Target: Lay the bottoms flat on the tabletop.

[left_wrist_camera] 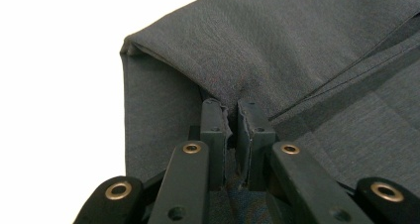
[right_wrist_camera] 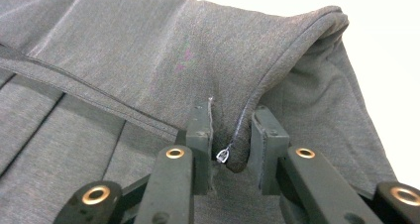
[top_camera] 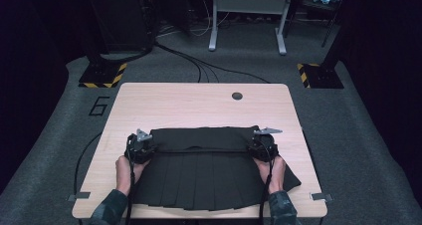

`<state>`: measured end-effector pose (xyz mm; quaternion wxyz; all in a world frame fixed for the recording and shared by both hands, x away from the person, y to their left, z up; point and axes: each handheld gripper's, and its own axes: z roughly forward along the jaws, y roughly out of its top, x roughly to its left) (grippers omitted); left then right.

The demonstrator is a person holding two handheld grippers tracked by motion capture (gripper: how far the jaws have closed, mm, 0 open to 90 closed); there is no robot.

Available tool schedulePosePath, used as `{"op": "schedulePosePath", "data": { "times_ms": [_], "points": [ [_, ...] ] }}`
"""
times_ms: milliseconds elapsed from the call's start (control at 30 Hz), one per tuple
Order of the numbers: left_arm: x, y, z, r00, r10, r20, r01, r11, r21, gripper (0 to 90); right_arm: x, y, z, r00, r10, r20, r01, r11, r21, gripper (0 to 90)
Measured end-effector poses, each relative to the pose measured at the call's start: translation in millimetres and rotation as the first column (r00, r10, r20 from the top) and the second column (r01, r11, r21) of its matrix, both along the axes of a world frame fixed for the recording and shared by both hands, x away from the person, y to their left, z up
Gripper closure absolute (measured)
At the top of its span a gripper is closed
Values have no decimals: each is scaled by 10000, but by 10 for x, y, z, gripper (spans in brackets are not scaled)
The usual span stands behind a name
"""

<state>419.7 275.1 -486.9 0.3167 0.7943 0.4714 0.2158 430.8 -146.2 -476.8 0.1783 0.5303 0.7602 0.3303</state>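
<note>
Black skirt (top_camera: 199, 175): both hands low, tools clamping waistband corners L+R.

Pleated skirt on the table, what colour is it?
Black skirt, seen best in the high view.

Skirt (top_camera: 199, 170) hem perhaps past table (top_camera: 199, 100) edge.

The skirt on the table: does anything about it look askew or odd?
Slightly. The skirt lies skewed: its right hem corner sticks out sideways past the right gripper, while the left side is straight. A zipper pull dangles loose at the clamped fold.
</note>
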Motion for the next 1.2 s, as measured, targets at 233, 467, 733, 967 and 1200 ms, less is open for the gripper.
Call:
{"op": "schedulePosePath", "data": {
  "times_ms": [233,467,733,967,1200],
  "points": [
    [17,24,91,9998,17,196,-13,9997,-231,831,3,-11,99,9996,2,266,-5,10000,95,741],
    [91,29,178,9996,-83,254,88,9998,-186,831,99,-1,228,9992,21,396,-24,10000,66,742],
    [405,23,330,9998,-10,195,12,9999,-121,832,381,53,398,9993,141,352,-135,9997,-180,744],
    [988,23,533,9872,1595,62,-1591,9864,-418,711,1040,123,553,9990,-436,-24,435,9991,-13,685],
    [981,84,584,9834,1815,-23,-1814,9817,-577,379,1166,109,742,9959,-889,189,887,9960,121,523]
  ]
}}
